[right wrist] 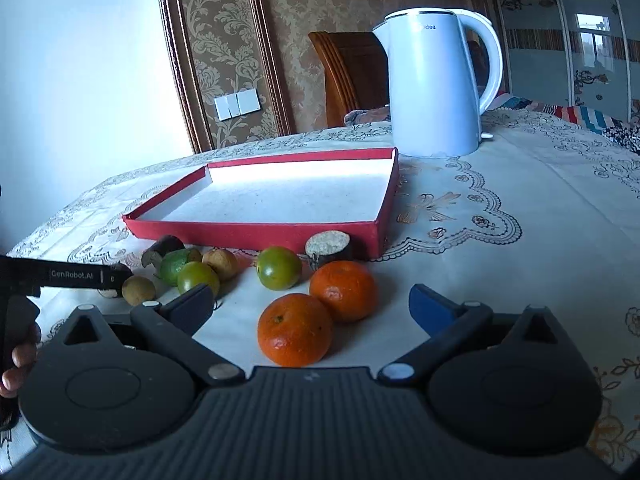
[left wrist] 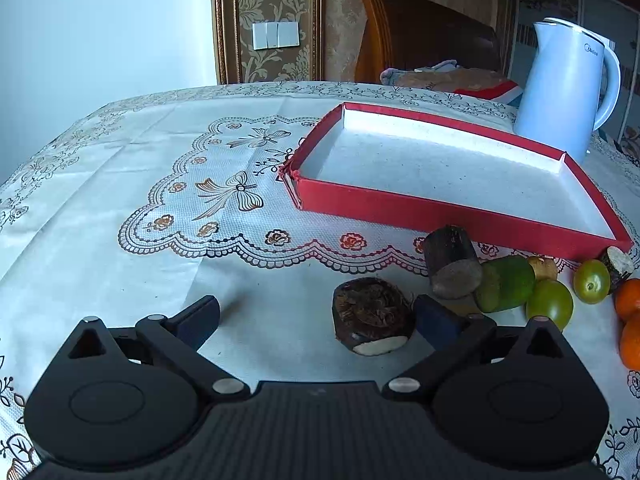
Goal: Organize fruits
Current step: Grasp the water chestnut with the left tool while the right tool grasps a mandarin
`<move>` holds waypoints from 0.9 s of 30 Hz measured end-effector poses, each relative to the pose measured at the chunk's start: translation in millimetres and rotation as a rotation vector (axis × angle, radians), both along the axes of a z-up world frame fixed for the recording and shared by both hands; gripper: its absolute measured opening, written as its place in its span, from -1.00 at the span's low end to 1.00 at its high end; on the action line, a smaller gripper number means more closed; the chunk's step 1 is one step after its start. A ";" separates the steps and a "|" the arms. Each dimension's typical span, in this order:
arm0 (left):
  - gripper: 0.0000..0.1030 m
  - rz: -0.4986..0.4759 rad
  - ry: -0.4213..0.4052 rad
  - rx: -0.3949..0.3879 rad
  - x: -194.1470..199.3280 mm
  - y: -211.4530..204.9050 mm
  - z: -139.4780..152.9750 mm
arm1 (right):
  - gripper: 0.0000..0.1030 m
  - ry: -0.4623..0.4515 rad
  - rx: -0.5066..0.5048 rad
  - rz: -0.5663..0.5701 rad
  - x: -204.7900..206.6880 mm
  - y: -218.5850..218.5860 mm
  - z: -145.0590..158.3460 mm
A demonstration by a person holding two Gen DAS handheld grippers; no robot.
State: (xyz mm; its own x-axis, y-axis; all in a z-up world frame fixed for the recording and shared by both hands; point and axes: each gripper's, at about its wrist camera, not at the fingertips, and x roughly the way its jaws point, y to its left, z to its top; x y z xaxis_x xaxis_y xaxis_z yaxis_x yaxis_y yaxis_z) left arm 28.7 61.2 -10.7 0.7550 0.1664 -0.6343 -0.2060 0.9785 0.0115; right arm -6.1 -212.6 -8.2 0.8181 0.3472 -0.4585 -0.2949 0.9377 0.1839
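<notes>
In the left wrist view, the left gripper [left wrist: 318, 320] sits low in the frame with its jaws spread wide, and a dark brown root piece [left wrist: 372, 315] with a pale cut end lies on the tablecloth [left wrist: 120, 200] between the two fingers, closer to the right one; whether it touches that finger cannot be told. Above it, in the centre right of the frame, the red tray [left wrist: 440, 210] with a white inside stands with nothing in it. Along its near wall, toward the right edge, there are a dark cylinder-shaped piece [left wrist: 452, 266], a cut green fruit [left wrist: 506, 284], two small green round fruits [left wrist: 550, 304] and parts of the oranges at the border. The white kettle [left wrist: 568, 88] stands behind the tray in the upper right. In the right wrist view, the right gripper [right wrist: 312, 304] is also wide apart and holds nothing; the near orange [right wrist: 295, 330] lies between its fingers in the lower centre, touching the far orange [right wrist: 344, 290] just behind it. A green round fruit [right wrist: 279, 268] and a rough-cut dark piece [right wrist: 329, 249] lie near the front wall of the tray. At the left edge, a hand [right wrist: 18, 354] is visible on the other tool.
</notes>
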 end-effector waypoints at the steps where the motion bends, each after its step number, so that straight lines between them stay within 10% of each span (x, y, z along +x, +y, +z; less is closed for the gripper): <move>1: 1.00 -0.003 0.003 0.003 1.0 -0.2 -0.4 | 0.94 0.008 -0.008 0.007 -0.4 0.9 -0.3; 27: 1.00 -0.007 0.011 0.005 4.7 -0.8 -3.4 | 0.73 0.099 -0.118 0.047 13.2 22.8 -7.3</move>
State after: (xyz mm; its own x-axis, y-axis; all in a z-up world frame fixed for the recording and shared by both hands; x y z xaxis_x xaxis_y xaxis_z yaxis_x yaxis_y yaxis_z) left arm 33.3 60.4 -14.1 0.7492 0.1642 -0.6416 -0.1992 0.9798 0.0181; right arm 7.1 -189.8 -15.5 0.7511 0.3227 -0.5759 -0.3247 0.9402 0.1034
